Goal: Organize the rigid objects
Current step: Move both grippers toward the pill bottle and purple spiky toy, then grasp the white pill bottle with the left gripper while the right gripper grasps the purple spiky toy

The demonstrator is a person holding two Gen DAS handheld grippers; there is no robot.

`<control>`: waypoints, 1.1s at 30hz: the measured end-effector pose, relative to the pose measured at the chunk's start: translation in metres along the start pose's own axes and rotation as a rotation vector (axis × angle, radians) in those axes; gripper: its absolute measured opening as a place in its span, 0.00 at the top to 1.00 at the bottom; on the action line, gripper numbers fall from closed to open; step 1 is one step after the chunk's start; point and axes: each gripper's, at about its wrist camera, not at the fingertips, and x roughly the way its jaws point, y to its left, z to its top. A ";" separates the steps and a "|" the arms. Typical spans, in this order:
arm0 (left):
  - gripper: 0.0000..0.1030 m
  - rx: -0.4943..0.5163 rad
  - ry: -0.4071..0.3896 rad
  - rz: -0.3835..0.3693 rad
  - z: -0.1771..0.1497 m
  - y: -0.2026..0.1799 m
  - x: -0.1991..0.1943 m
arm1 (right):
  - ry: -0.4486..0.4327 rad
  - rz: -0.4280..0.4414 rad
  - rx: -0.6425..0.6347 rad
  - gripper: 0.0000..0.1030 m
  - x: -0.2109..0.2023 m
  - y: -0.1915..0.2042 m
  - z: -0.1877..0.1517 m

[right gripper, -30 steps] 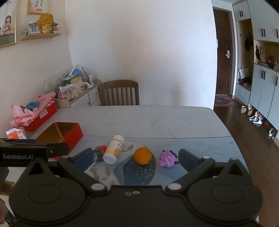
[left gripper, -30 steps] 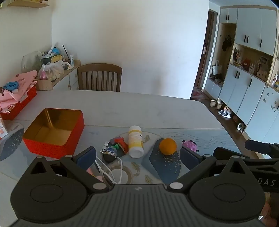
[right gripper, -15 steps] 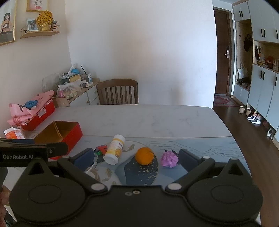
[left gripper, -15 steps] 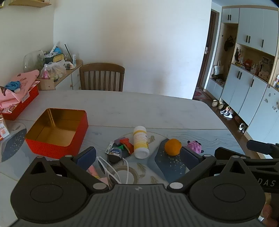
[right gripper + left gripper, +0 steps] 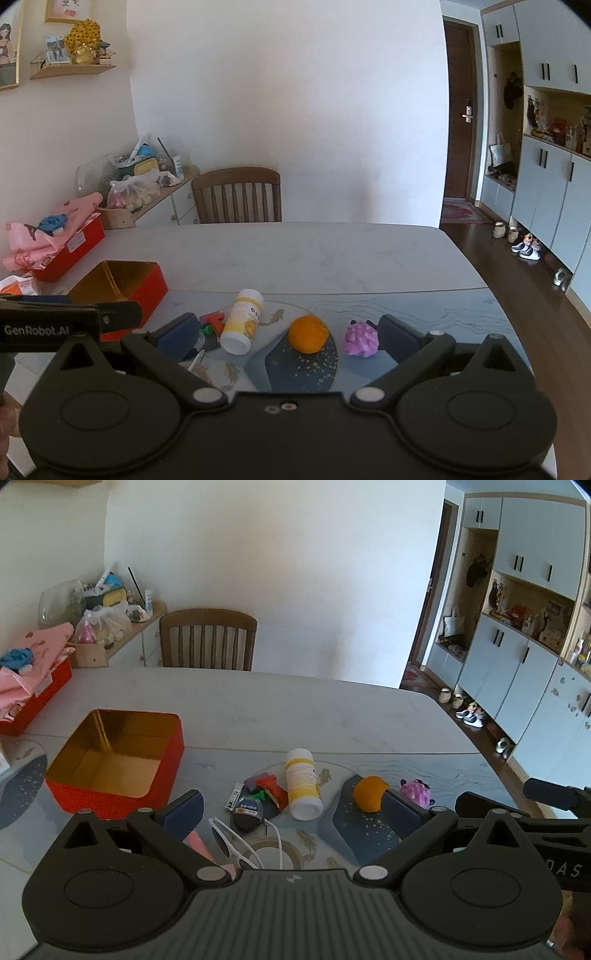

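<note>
Both views have slid rightward, shifting the clutter left. "GenRobot.AI" reads on the left gripper (image 5: pixel 66 325), spread wide, holding nothing; the right gripper (image 5: pixel 286 334) gapes likewise. Centre frame lie a white-and-yellow bottle (image 5: pixel 303 782), orange (image 5: pixel 369 792), purple toy (image 5: pixel 362 338); a red tin (image 5: pixel 114 760) sits left.

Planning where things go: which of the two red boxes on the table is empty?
The nearer red tin, showing its bare gold inside; the far red box is heaped with pink cloth.
</note>
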 end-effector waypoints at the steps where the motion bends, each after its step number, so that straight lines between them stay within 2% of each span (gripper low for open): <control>1: 0.00 -0.003 -0.006 -0.003 0.001 0.002 -0.001 | 0.001 -0.010 -0.001 0.00 0.001 0.002 0.000; 4: 0.00 0.000 -0.027 -0.007 0.003 0.007 -0.002 | 0.003 -0.023 0.010 0.00 0.003 0.005 0.001; 20: 0.00 0.073 0.015 -0.086 0.023 0.037 0.025 | 0.035 -0.068 0.071 0.04 0.024 0.020 0.006; 26: 0.00 0.120 0.037 -0.141 0.030 0.046 0.043 | 0.042 -0.102 0.086 0.04 0.037 0.016 0.000; 30: 0.00 0.121 0.059 -0.152 0.035 0.046 0.060 | 0.071 -0.113 0.087 0.05 0.053 0.006 -0.002; 33: 0.00 0.120 0.055 -0.124 0.036 0.042 0.076 | 0.091 -0.114 0.067 0.07 0.068 -0.006 -0.001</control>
